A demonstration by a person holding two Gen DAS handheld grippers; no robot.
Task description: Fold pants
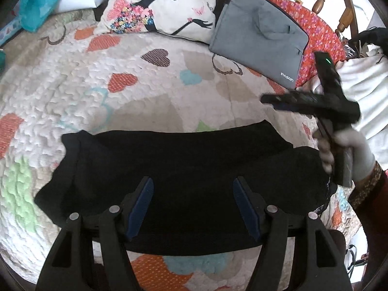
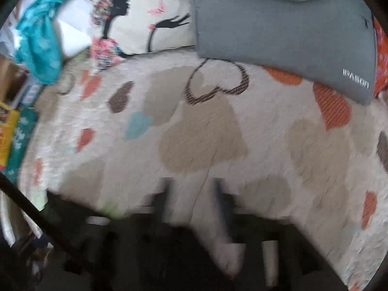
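Black pants (image 1: 174,169) lie folded into a wide bundle on the heart-patterned quilt (image 1: 145,92). My left gripper (image 1: 192,184) is open just above the bundle's near half, with nothing between its blue pads (image 1: 141,206). The right gripper (image 1: 274,99), held by a white-gloved hand, hovers above the bundle's right end. The right wrist view is motion-blurred. There my right gripper (image 2: 194,186) is open and empty over bare quilt (image 2: 218,133); only a dark corner of the pants (image 2: 54,197) shows at the lower left.
A grey laptop sleeve (image 1: 262,36) and a printed white cushion (image 1: 160,4) lie at the far edge of the quilt. A red floral cloth (image 1: 317,31) and wooden chairs are at the far right. Teal fabric (image 1: 36,2) is at the far left.
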